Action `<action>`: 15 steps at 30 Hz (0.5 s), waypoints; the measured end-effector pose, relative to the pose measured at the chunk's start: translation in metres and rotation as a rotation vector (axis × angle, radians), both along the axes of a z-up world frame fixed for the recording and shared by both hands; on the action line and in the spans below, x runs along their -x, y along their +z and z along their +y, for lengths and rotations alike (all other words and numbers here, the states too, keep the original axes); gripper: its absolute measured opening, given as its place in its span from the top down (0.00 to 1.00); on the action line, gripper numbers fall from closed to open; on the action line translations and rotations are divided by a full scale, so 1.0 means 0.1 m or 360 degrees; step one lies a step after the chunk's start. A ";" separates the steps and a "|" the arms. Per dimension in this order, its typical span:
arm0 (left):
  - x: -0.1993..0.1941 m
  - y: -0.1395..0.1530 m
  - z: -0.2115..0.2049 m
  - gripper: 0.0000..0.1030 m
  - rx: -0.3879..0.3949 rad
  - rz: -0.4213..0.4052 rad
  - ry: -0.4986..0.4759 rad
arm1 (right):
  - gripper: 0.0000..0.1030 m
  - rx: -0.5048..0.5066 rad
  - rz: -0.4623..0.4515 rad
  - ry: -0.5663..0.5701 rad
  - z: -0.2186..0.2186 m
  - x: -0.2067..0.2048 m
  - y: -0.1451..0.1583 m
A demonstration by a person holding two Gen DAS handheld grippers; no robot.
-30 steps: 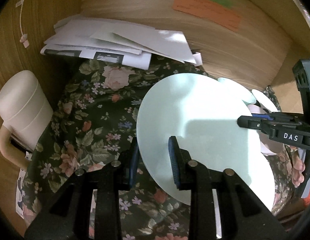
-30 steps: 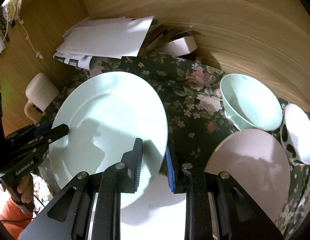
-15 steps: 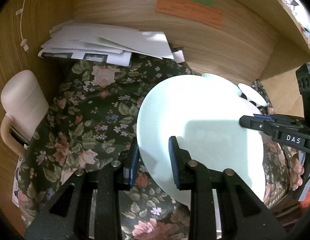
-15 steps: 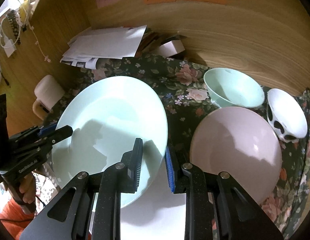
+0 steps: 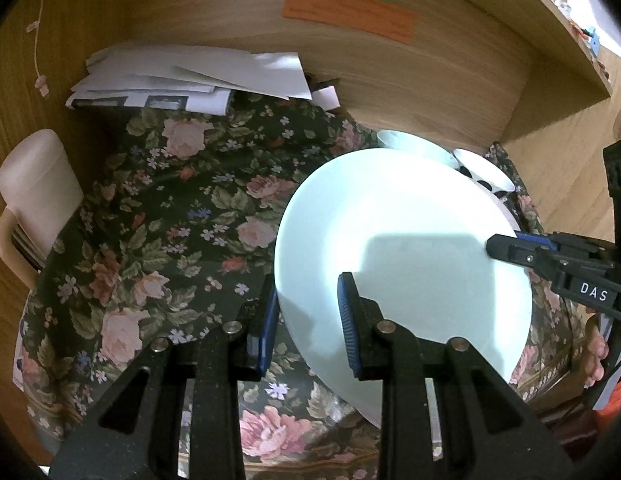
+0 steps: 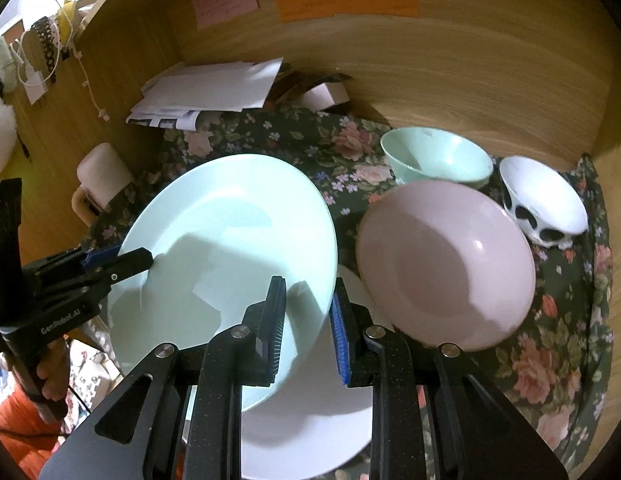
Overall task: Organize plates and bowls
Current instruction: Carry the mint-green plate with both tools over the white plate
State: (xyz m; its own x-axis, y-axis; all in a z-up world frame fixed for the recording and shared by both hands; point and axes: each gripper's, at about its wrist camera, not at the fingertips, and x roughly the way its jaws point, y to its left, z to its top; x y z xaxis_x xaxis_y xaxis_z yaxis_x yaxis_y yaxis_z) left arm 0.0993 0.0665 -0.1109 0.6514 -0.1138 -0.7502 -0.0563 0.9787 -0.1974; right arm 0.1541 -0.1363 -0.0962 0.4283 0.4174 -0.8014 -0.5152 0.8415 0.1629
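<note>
Pale green plate (image 6: 230, 240) has risen higher; pink plate (image 6: 446, 264) now fully visible.

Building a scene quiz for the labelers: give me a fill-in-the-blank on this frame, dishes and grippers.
1. Both the left gripper and the right gripper grip the rim of the pale ___ plate.
2. The dish just right of that plate is the ___ plate.
3. The white bowl at far right carries ___ patches on its outside.
4. Under the held plate lies a flat ___ plate.

Missing words: green; pink; black; white
</note>
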 end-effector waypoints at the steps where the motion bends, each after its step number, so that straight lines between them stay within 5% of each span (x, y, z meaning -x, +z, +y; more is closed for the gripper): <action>1: 0.01 -0.01 -0.02 0.72 0.0004 0.0006 -0.0004 | 0.81 -0.0004 0.0006 -0.0004 -0.02 0.00 -0.01; 15: 0.03 -0.16 -0.19 0.72 0.0045 0.0082 -0.0061 | 0.81 -0.0054 0.0042 -0.0068 -0.29 0.16 -0.12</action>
State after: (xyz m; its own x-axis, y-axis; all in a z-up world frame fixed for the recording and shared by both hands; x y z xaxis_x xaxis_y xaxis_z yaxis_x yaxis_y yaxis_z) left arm 0.0960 0.0470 -0.1273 0.6069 -0.1593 -0.7786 -0.0298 0.9745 -0.2226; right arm 0.1377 -0.1656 -0.1084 0.4253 0.4264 -0.7983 -0.4738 0.8564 0.2050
